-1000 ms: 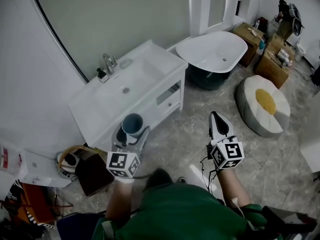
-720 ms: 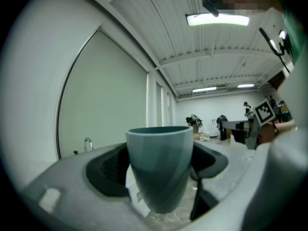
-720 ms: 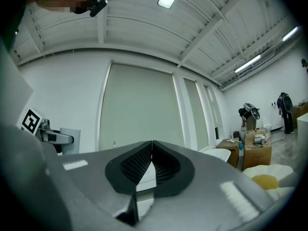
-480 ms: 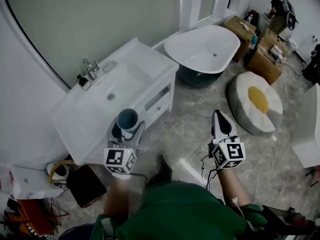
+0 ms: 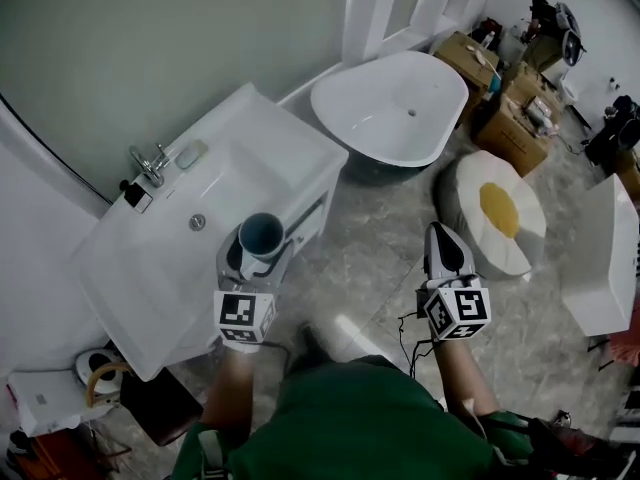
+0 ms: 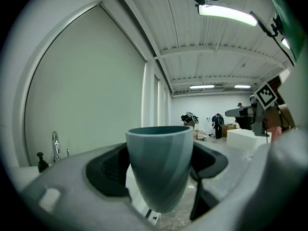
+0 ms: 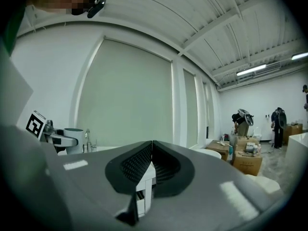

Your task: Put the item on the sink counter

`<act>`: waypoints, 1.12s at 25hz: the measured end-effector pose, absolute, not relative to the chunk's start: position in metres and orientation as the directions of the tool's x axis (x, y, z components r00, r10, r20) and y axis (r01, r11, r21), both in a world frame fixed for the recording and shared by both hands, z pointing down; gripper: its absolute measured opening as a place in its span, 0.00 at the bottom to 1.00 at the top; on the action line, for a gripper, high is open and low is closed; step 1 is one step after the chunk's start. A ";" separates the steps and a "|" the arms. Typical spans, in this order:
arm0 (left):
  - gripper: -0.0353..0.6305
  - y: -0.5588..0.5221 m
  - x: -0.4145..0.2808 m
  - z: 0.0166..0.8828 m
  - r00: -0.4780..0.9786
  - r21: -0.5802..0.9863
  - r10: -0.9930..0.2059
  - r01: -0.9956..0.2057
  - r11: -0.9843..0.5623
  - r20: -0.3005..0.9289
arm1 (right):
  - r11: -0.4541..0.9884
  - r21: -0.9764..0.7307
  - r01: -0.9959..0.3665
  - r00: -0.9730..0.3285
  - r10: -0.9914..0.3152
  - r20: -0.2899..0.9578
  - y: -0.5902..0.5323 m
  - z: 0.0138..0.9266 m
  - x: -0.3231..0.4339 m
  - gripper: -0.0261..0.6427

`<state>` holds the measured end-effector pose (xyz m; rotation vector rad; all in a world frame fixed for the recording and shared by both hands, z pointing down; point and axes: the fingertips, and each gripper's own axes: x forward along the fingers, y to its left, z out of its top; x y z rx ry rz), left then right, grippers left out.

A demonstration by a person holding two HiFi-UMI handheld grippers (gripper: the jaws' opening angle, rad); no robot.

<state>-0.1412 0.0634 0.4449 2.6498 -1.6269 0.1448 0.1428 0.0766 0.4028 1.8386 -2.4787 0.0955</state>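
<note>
Grey marbled floor (image 5: 385,268) fills the middle of the room and lies open between the white sink counter (image 5: 285,133) on the left, the white bathtub (image 5: 390,108) behind it and the round egg-patterned cushion (image 5: 495,218) on the right; cardboard boxes (image 5: 505,118) stand beyond the tub against the far wall. The counter runs slantwise along the wall, its near long edge facing the person and its far corner close to the tub, with a bare strip of top around the basin and the faucet (image 5: 152,158) at the back edge. The person, in a green top (image 5: 350,428), reaches both forearms forward and down. The left hand-held gripper (image 5: 255,258) stands at the counter's front edge, its jaws spread wide and clamped on the sides of a blue-grey cup (image 6: 160,162), which sits upright, mouth up, above that edge beside the basin and not set down. The right hand-held gripper (image 5: 440,236) hangs well apart from it over open floor, pointing toward the cushion, its jaws pressed together with nothing between them. Each gripper's marker cube (image 5: 246,315) shows square black-and-white code patterns.
</note>
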 end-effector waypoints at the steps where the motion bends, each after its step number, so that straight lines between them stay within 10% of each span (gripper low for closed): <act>1: 0.62 0.054 -0.141 0.446 0.454 -0.025 -0.885 -0.888 -0.458 0.100 | 0.284 -0.018 -0.959 -0.284 -0.955 0.086 0.069 0.404 0.143 0.04; 14: 0.62 -0.054 -0.113 0.435 0.414 -0.079 -0.903 -0.902 -0.424 0.118 | 0.337 -0.072 -0.939 -0.342 -0.937 0.072 -0.052 0.410 0.172 0.04; 28: 0.62 -0.171 -0.107 0.409 0.061 -0.049 -0.994 -0.997 -0.066 0.087 | 0.577 -0.138 -0.805 -0.585 -0.811 0.023 -0.257 0.410 0.208 0.04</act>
